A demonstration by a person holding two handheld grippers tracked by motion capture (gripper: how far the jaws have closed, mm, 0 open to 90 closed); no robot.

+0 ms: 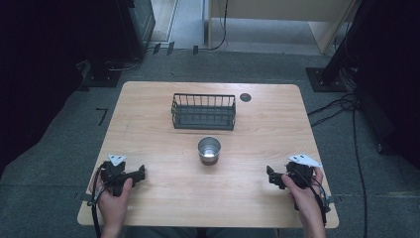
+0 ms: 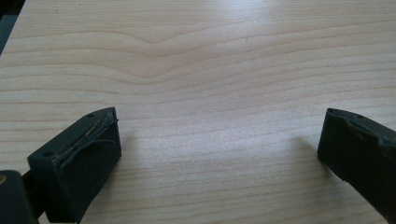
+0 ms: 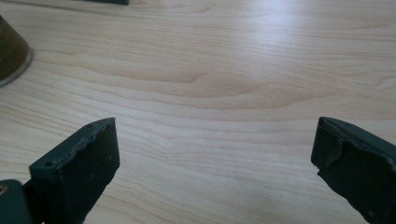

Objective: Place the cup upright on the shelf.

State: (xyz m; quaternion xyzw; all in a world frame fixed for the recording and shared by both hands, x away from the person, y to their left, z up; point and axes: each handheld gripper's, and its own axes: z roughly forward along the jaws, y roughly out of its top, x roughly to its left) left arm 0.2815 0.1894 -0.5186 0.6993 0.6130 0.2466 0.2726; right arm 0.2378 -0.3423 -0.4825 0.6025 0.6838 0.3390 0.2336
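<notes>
Each hand-held gripper, left (image 1: 141, 173) and right (image 1: 270, 176), rests wide open and empty on the near worktop (image 1: 148, 99), so nothing is started: the metal cup (image 1: 209, 150) stands in the middle, just near of the wire basket (image 1: 203, 111).

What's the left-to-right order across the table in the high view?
Left gripper → cup → right gripper. The basket sits behind the cup and overlaps it sideways, so it is left out.
</notes>
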